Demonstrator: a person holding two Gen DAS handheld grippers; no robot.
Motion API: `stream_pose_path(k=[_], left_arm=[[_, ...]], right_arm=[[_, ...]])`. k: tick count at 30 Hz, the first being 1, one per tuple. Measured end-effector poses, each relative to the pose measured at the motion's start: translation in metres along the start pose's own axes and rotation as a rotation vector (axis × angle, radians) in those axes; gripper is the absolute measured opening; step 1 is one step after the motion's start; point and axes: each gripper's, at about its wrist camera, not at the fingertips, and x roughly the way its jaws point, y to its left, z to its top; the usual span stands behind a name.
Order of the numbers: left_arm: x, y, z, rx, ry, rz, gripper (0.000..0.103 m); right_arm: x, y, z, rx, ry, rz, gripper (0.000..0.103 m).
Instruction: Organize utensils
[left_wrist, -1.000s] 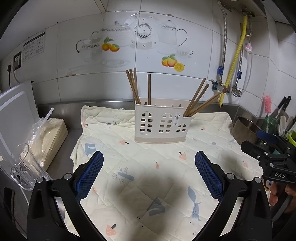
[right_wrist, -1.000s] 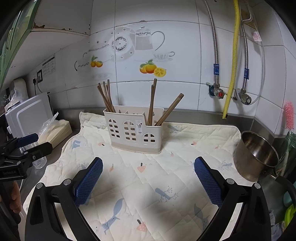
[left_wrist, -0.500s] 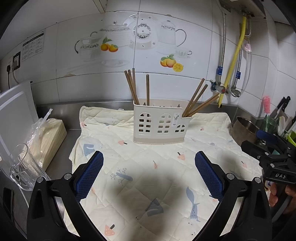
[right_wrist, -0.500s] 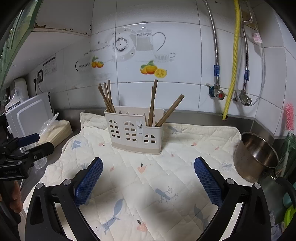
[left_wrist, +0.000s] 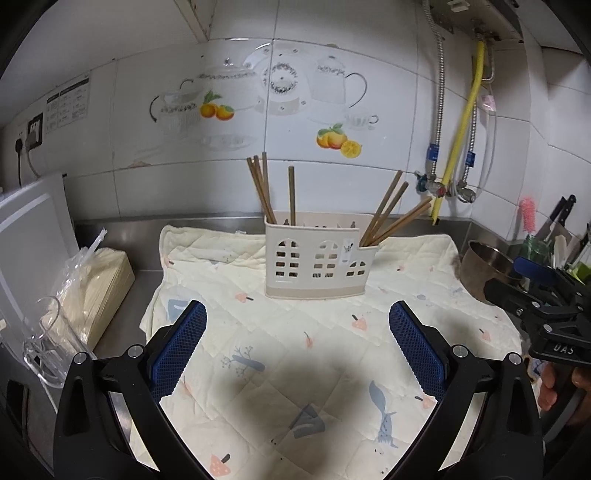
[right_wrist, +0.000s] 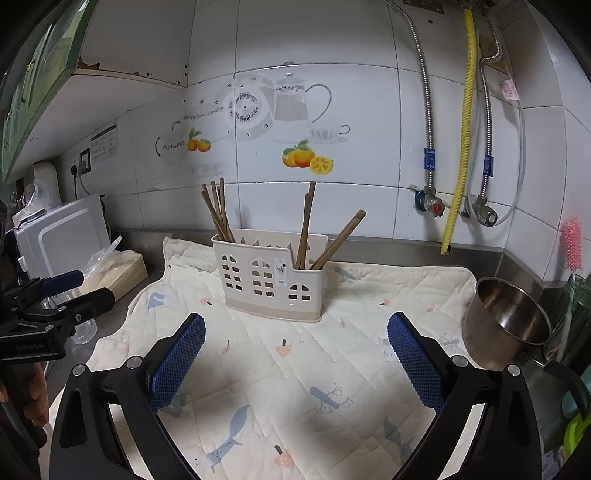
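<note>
Utensil caddy (left_wrist: 316, 264): upright on quilted mat (left_wrist: 295, 369), mid-counter; wooden chopsticks (left_wrist: 391, 214) split between its end compartments. Left gripper (left_wrist: 295, 354) and right gripper (right_wrist: 295, 363): fingers spread wide, empty, well short. Advice: approach one chopstick near its top, lift vertically.

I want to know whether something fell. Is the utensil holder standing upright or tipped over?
Upright. The utensil holder rests flat on the quilted cloth, and the chopsticks stick up out of its compartments.

Brown chopsticks (left_wrist: 388, 212) upright in cream caddy (left_wrist: 317, 266)
</note>
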Motion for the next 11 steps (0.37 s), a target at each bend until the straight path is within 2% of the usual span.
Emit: stream_pose_path(k=[3, 11], left_arm=[[-0.002, -0.002, 0.0009, 0.019, -0.01, 0.032, 0.098], [-0.0006, 0.0003, 0.0012, 0.005, -0.003, 0.019, 0.098]], right_arm=[[-0.0001, -0.0004, -0.0001, 0.0, -0.003, -0.001, 0.096], [-0.0021, -0.0001, -0.0001, -0.004, -0.006, 0.004, 0.096]])
